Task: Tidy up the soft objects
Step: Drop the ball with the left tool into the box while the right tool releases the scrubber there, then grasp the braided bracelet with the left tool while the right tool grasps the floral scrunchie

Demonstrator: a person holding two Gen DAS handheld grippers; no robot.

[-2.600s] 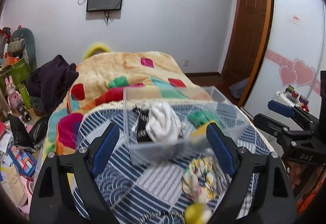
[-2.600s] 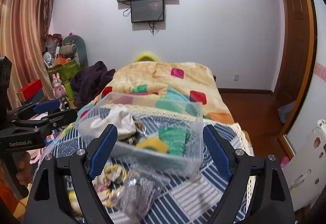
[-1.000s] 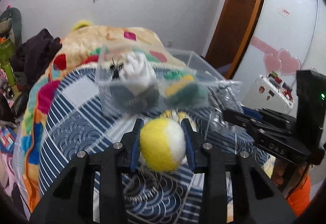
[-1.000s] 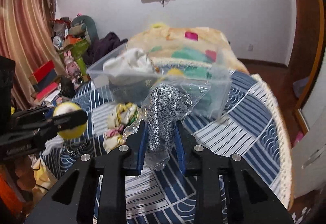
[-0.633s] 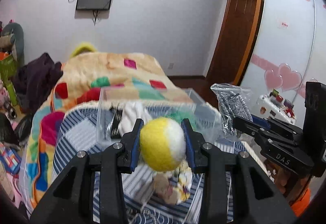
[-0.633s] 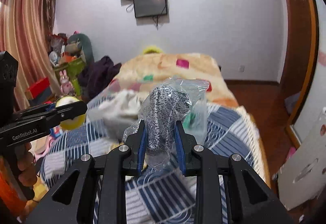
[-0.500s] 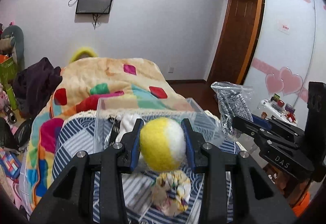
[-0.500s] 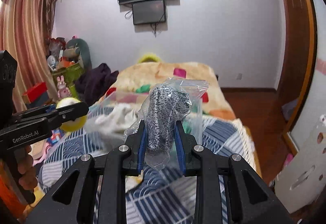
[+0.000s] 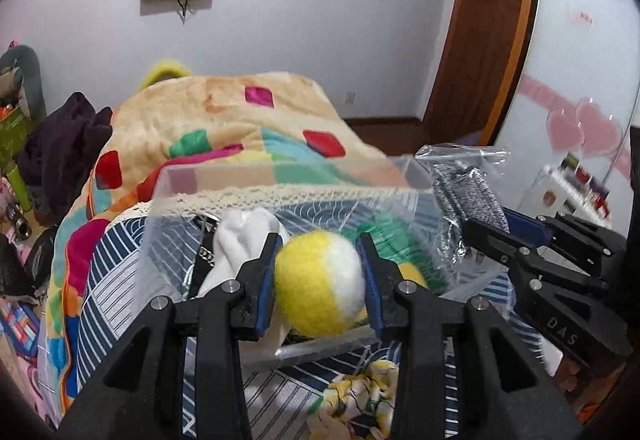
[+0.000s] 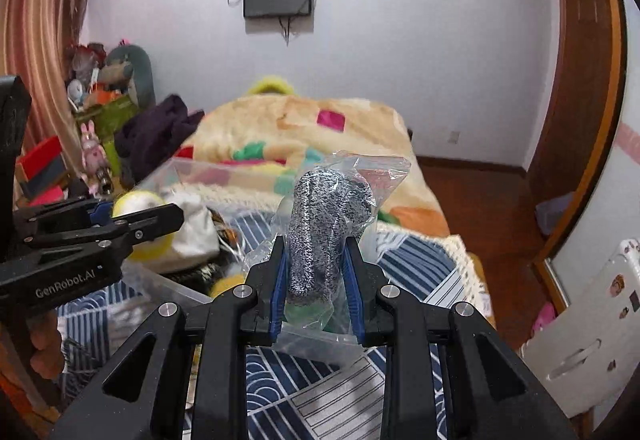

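Observation:
My left gripper is shut on a yellow and white felt ball and holds it above the near wall of a clear plastic bin on the bed. The bin holds a white cloth and a green and yellow sponge. My right gripper is shut on a grey knitted item in a clear plastic bag and holds it over the bin's right end. The bagged item also shows in the left wrist view. The ball also shows in the right wrist view.
A floral fabric piece lies on the blue striped quilt in front of the bin. A patchwork blanket covers the bed behind. Dark clothes and toys stand at the left. A white cabinet stands at the right.
Both grippers went from open near the bin to shut on their items, lifted them, and now have come forward and down over the bin.

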